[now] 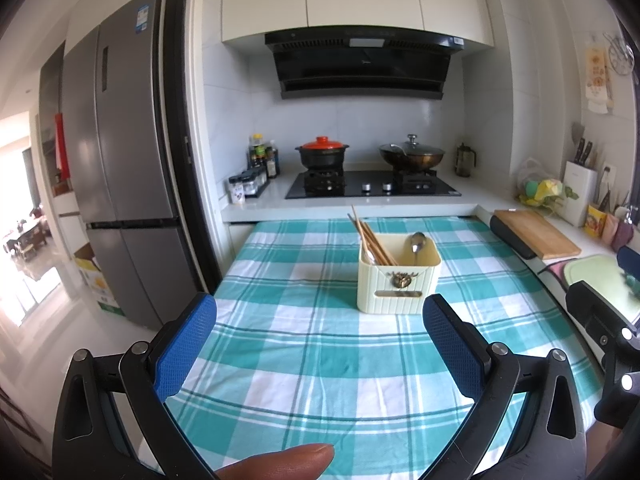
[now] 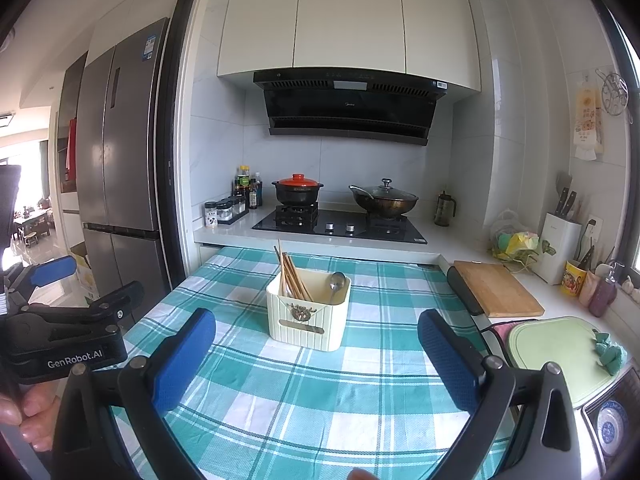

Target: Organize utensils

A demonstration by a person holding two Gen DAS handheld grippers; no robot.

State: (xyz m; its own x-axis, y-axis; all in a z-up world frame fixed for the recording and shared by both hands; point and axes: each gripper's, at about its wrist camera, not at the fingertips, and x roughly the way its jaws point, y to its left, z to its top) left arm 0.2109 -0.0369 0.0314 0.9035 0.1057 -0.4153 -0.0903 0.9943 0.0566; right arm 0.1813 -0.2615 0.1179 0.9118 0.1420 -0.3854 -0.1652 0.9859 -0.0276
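A checked cloth (image 1: pixel 320 360) covers the counter (image 2: pixel 312 392). The left tool (image 1: pixel 320 340) and right tool (image 2: pixel 316 356) hover above it, both spread wide and empty. Mid-cloth stands a cream caddy (image 2: pixel 306 320) holding chopsticks (image 2: pixel 292 276) at left, a spoon (image 2: pixel 336 284) at right.

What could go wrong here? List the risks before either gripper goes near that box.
1. The chopsticks lean out over the rim of the cream box; a bump from the right gripper might tip them out.
2. The box stands on a loose tablecloth, so a push could slide it.
3. The spoon is half hidden, making it hard to grab.
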